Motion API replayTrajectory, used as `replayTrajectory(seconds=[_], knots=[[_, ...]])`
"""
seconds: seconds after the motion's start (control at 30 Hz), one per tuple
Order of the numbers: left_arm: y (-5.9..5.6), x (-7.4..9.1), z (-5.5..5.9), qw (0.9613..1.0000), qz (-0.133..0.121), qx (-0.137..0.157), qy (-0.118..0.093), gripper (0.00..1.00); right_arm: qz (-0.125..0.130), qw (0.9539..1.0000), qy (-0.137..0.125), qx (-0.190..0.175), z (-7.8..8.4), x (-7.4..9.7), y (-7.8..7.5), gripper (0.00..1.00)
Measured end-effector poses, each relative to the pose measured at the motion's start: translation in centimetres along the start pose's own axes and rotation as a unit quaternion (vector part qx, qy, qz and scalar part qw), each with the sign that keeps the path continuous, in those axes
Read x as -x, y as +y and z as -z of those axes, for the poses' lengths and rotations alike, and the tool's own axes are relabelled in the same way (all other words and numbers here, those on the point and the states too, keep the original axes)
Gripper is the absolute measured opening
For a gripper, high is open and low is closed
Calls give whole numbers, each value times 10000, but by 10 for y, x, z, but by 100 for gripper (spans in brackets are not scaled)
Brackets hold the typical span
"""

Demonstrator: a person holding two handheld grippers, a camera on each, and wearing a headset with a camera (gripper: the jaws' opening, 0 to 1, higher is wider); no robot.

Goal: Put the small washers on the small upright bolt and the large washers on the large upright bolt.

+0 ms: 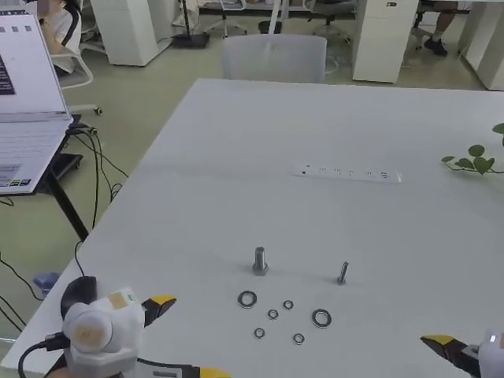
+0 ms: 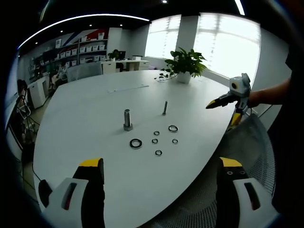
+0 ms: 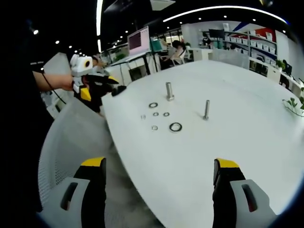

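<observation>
Progress: nothing is sitting on either bolt yet | large washers (image 1: 247, 298) and small washers (image 1: 272, 313) are lying loose on the table (image 1: 236, 157) near the large bolt (image 1: 260, 261) and small bolt (image 1: 342, 273) | left gripper (image 2: 160, 164), right gripper (image 3: 159, 164) are hovering released, empty | all six washers are waiting.

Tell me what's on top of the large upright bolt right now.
Nothing: the large bolt stands bare, with no washer threaded on it. All six washers lie flat on the table in front of it. Its base hides the spot beneath it.
</observation>
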State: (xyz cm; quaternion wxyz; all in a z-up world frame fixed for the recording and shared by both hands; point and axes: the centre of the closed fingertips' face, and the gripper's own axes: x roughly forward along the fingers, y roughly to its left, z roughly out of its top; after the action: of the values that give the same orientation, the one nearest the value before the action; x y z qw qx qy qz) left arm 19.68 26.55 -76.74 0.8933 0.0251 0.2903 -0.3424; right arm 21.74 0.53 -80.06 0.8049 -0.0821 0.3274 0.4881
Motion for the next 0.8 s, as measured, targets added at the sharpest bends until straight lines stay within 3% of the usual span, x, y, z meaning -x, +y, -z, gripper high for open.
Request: replayTrajectory(seconds=[0.23, 0.5, 0.6, 0.8], knots=[[1, 0, 5, 9999, 74, -68, 96, 95, -127, 9997, 174, 126, -9, -14, -1, 93], [0, 1, 5, 9999, 130, 6, 60, 91, -184, 9989, 273, 329, -22, -24, -3, 93], [2, 1, 9, 9997, 122, -44, 192, 91, -224, 9986, 325, 355, -25, -29, -2, 93], [6, 3, 11, 9998, 145, -87, 129, 92, -287, 9974, 434, 506, -30, -41, -4, 92]])
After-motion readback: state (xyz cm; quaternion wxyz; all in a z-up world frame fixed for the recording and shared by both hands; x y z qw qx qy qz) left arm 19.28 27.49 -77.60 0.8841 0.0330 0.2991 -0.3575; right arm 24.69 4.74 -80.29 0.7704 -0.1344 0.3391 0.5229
